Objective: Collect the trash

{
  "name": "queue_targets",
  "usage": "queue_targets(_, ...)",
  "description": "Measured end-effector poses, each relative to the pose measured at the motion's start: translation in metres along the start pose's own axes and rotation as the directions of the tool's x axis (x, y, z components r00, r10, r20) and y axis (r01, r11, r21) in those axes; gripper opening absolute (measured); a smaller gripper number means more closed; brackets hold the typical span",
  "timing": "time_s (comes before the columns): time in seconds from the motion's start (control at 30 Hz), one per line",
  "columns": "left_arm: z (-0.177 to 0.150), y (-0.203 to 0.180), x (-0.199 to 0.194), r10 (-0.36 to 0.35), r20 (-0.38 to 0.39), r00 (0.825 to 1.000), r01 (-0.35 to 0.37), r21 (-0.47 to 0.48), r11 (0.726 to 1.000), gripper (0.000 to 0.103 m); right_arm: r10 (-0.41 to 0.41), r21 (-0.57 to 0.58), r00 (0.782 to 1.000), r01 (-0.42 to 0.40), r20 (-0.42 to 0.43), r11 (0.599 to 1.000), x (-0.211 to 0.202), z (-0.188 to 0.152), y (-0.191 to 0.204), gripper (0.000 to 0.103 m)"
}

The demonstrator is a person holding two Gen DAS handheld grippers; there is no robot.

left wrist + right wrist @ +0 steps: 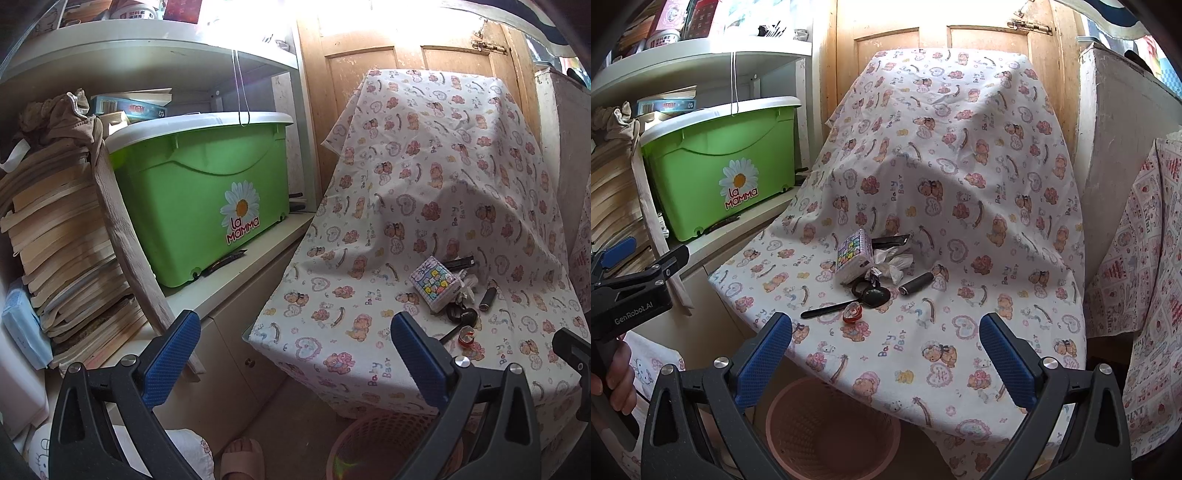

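Note:
A small heap of trash lies on the bear-print cloth: a colourful tissue pack, crumpled white paper, a dark cylinder, a black spoon, a black wrapper and a red bit. A pink basket stands on the floor below the cloth's front edge. My right gripper is open and empty, short of the heap. My left gripper is open and empty, left of the heap.
A green lidded bin sits on a white cabinet at left, beside stacked books. A wooden door is behind the cloth. Another cloth-covered piece is at right. A slippered foot is on the floor.

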State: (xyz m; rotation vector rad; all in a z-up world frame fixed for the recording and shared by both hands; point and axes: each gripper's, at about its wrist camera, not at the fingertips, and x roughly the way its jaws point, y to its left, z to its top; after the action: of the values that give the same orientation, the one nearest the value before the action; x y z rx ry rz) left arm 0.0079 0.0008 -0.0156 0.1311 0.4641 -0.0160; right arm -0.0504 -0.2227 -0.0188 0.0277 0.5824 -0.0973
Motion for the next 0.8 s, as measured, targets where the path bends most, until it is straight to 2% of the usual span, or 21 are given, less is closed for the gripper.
queue_targets(0.43,-0.005,-0.01,0.012,-0.021,-0.059,0.998,0.023,0.031,0.999,0.102,-0.001,0.034,0.99,0.005,-0.141,0.999,0.027,-0.006,-0.004,0.102)
queue_targets(0.7,-0.01,-0.015,0.026,-0.051,-0.13,0.99,0.056,0.029,0.998,0.101,0.002,0.048,0.98,0.007,-0.197,0.999,0.04,-0.008,-0.005,0.102)
queue_targets(0.8,-0.009,-0.025,0.032,-0.095,-0.168,0.981,0.108,0.067,0.992,0.099,0.006,0.057,0.978,0.006,-0.207,0.998,0.042,-0.007,-0.008,0.102)
